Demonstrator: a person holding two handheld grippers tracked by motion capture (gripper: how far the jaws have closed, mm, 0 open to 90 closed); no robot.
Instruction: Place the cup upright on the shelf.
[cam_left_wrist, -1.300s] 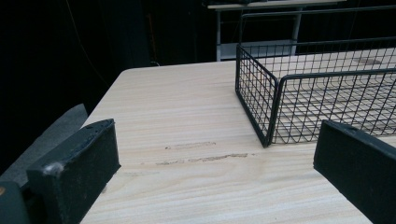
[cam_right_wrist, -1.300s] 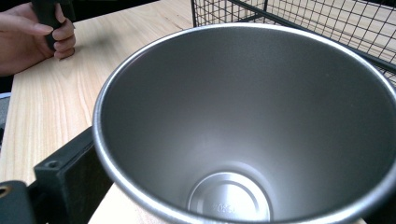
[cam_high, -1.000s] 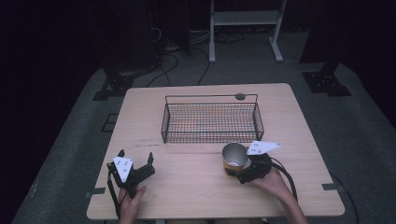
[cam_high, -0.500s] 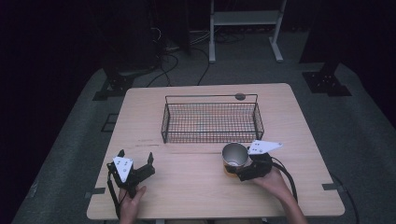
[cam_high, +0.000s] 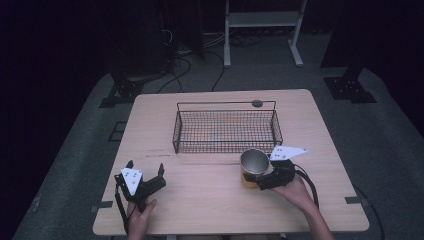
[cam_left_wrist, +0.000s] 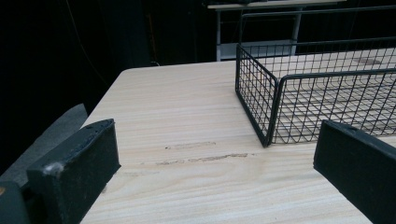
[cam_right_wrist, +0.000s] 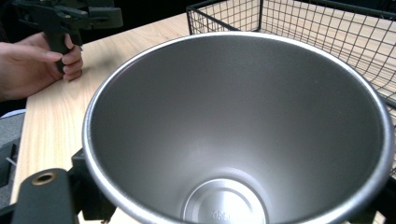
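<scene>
Since before, our right gripper (cam_high: 261, 176) has closed on the cup (cam_high: 252, 165) near the basket (cam_high: 226, 131); our left gripper (cam_high: 145, 172) sits apart, jaws spread.

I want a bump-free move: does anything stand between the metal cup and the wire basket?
Only the basket's own near wall. The right gripper is shut on the metal cup, which stands just in front of the wire basket; the strip of table between them is bare.

wire basket (cam_high: 226, 127) just beyond cup (cam_high: 254, 166)
</scene>
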